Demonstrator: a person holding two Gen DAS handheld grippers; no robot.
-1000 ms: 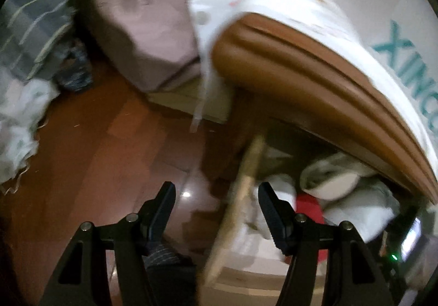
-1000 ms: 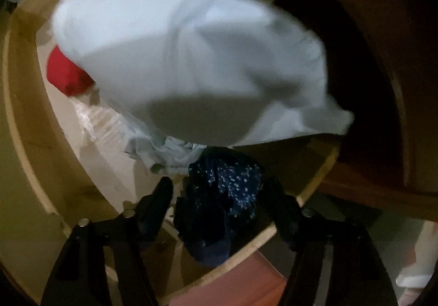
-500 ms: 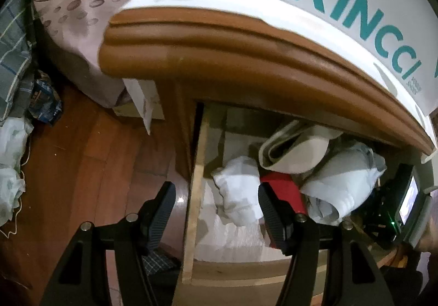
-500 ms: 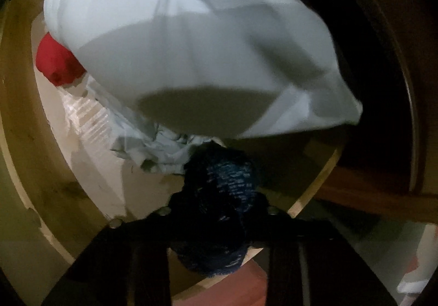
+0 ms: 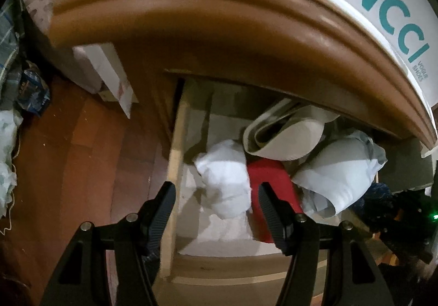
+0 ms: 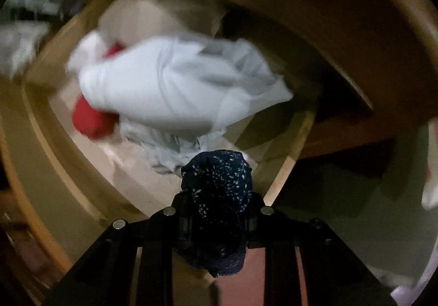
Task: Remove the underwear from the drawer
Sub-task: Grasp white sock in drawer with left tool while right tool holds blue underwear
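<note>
Jaws of right gripper (image 6: 216, 212) have just closed on navy underwear (image 6: 216, 182), seemingly lifted clear of drawer (image 6: 287, 166).

L wrist cam: sits behind the left gripper (image 5: 213, 212), fingers at frame bottom, looks steeply down from above drawer (image 5: 175, 169); nightstand top edge (image 5: 219, 32) very near, fills upper half; wood floor (image 5: 82, 155) at left. R wrist cam: behind the right gripper (image 6: 216, 212), also steeply down, closer in over drawer's right end, blurred. Shared: drawer interior w/ red garment (image 5: 271, 180) (image 6: 90, 119) and pale blue roll (image 5: 339, 177) (image 6: 169, 86).
</note>
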